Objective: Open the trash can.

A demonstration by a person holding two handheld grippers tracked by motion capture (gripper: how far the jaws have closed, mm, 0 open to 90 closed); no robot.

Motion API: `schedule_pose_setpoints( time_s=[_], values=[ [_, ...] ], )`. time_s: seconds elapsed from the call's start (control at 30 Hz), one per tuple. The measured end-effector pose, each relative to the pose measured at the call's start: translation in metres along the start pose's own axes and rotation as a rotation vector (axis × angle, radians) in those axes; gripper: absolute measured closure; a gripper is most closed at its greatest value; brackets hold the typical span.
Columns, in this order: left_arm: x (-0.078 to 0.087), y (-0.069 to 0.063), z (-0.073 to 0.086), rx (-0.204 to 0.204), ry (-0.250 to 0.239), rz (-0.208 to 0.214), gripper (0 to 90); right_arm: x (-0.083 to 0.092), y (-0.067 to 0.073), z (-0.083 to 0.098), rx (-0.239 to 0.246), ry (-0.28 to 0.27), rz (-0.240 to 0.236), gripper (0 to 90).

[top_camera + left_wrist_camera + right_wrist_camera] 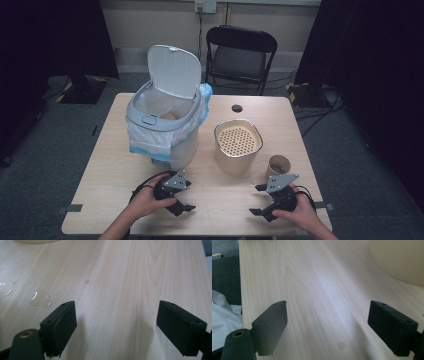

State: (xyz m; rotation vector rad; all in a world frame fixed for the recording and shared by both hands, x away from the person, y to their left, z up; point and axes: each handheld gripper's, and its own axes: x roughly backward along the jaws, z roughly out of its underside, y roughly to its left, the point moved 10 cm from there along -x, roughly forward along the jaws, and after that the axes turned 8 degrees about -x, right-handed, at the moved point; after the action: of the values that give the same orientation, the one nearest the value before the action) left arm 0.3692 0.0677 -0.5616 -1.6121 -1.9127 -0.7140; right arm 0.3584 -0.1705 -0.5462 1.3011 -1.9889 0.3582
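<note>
Paper cup (278,165) upright at lower right of frame, just right of cream strainer tub (238,145), close behind rt tongs (256,200); rt tongs wide, empty, low over surface (115,165); lt tongs (187,197) wide too, empty, lower centre; prob. next: fetch cup w/ rt; approach level, straddle wall mid-height, squeeze gently, since thin paper likely crushes; keep clear of puddle (40,298) nr lt tongs.

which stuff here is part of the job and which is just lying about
Likely in the job:
left gripper, open
right gripper, open
paper cup
beige strainer pot
lidded bin, lid up

Just about:
folding chair
cable hole in the table
</note>
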Motion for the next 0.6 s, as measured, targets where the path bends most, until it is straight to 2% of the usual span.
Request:
schedule_pose_setpoints(
  time_s=[0.13,0.17,0.3,0.37,0.47,0.6],
  values=[
    [-0.002,0.000,0.004,-0.003,0.008,-0.005,15.5,0.005,-0.003,0.002,0.002,-0.007,0.006,15.5],
    [-0.002,0.000,0.005,-0.018,0.011,-0.004,15.5,0.008,-0.006,0.003,-0.002,-0.012,0.010,15.6],
    [-0.003,0.000,0.005,-0.009,-0.013,-0.011,15.2,0.014,-0.010,0.006,-0.011,-0.017,0.024,15.8],
    [-0.002,0.001,0.006,-0.027,-0.010,-0.013,15.0,0.015,-0.011,0.006,-0.011,-0.020,0.027,15.8],
    [-0.002,0.001,0.006,-0.028,-0.041,-0.015,14.0,0.020,-0.013,0.007,-0.016,-0.031,0.034,15.8],
    [-0.002,0.001,0.007,-0.029,-0.038,-0.017,13.9,0.025,-0.017,0.012,-0.029,-0.028,0.045,15.9]
  ],
)
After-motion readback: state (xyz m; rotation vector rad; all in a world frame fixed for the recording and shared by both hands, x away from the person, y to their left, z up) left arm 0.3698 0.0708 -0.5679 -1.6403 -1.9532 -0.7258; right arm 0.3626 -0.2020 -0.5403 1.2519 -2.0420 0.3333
